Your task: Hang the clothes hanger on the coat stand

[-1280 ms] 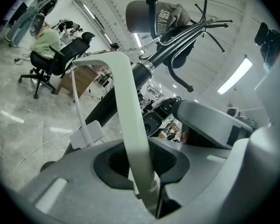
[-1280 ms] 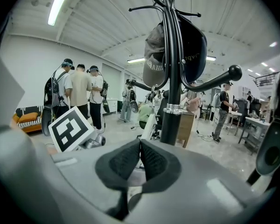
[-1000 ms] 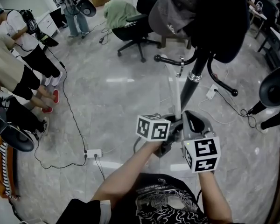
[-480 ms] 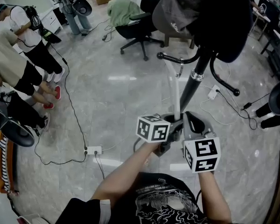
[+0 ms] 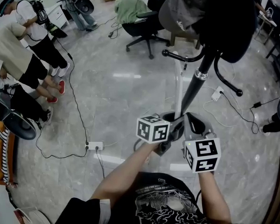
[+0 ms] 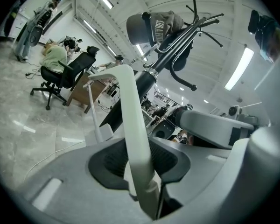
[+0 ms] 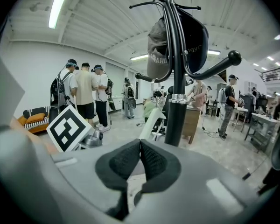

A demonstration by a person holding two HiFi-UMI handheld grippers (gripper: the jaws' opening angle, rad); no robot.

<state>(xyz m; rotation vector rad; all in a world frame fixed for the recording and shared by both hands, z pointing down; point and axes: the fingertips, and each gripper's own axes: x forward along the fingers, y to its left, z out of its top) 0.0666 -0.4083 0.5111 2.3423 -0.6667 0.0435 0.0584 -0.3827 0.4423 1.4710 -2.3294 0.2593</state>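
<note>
One white hanger (image 6: 130,120), not yet hung: your left gripper (image 6: 140,164) fingers are pinching it mid-frame while easing open. Your right gripper (image 7: 140,158) fingers are sitting pressed together, empty. The coat stand (image 6: 161,59) is waiting at the upper right.

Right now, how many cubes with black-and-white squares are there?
2. One cube is on the left gripper, whose opening jaws hold the white hanger; the other cube is on the right gripper. None looks hidden.

One hanger (image 5: 178,94), one coat stand (image 5: 194,86)
</note>
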